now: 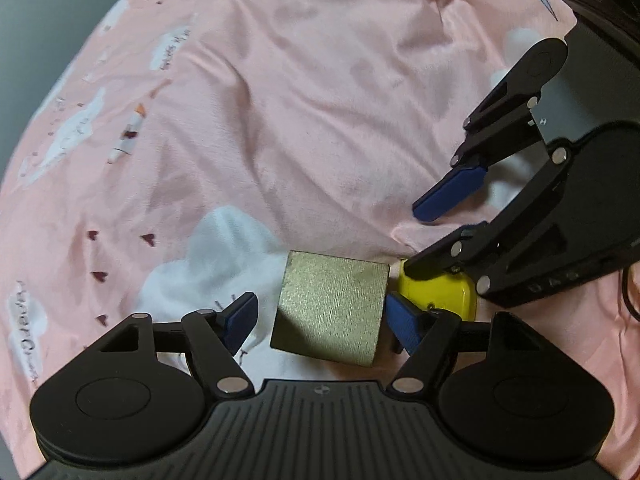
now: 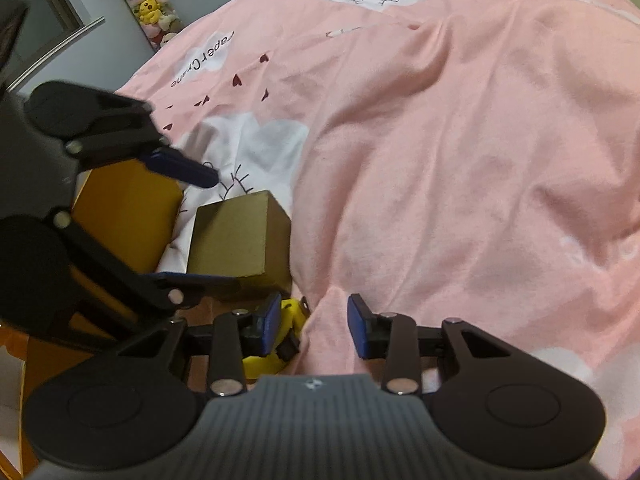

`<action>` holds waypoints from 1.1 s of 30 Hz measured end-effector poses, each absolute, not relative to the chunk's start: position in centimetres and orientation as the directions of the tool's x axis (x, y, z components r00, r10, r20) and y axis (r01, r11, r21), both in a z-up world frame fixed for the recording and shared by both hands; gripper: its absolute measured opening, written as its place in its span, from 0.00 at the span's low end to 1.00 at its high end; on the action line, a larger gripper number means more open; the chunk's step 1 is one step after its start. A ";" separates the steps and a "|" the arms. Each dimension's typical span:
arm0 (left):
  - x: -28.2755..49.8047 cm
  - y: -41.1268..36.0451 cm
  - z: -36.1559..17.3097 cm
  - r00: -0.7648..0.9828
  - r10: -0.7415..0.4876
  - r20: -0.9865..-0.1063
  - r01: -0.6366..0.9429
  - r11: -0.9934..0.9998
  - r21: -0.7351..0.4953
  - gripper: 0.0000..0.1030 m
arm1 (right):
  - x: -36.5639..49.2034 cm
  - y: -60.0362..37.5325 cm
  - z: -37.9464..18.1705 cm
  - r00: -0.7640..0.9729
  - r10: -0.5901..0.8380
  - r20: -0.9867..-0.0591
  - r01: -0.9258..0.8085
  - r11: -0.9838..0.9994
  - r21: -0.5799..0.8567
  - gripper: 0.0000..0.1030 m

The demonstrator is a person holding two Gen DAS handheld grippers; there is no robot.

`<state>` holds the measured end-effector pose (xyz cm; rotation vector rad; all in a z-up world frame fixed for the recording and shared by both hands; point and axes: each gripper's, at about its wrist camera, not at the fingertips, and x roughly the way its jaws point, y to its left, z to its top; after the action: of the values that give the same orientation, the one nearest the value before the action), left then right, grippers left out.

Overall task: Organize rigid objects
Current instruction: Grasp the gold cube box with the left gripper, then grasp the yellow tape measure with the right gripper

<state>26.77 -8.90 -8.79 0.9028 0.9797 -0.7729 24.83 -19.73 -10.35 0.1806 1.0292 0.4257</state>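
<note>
A tan cardboard cube lies on the pink bedsheet between the fingers of my left gripper, which is open; its right pad touches the cube and its left pad stands off. The cube also shows in the right wrist view. A yellow plastic object lies just right of the cube, partly hidden by fingers. My right gripper is open and empty, with the yellow object by its left pad. The right gripper shows in the left wrist view, above the yellow object.
An orange box stands left of the cube, behind the left gripper. The rumpled pink bedsheet stretches ahead and right. A tube of plush toys stands by the grey wall at the far left.
</note>
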 end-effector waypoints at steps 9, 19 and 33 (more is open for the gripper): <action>28.1 -9.6 -10.4 0.280 -0.097 -0.955 0.878 0.428 0.215 0.70 | 25.5 -19.5 -11.1 0.430 0.433 -0.792 -0.252 0.900 0.355 0.36; 26.9 -7.7 -8.4 0.326 -0.132 -0.936 0.761 0.624 0.178 0.69 | 24.6 -20.2 -9.8 0.460 0.446 -0.768 -0.259 0.895 0.364 0.36; 24.5 -2.8 0.2 0.418 -0.206 -0.885 0.499 0.866 0.034 0.69 | 22.4 -17.4 -8.5 0.423 0.468 -0.776 -0.405 0.864 0.300 0.62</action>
<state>24.51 -2.83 0.23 0.3133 1.0529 -0.4508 22.41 -17.42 -8.47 0.0705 0.9942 0.5465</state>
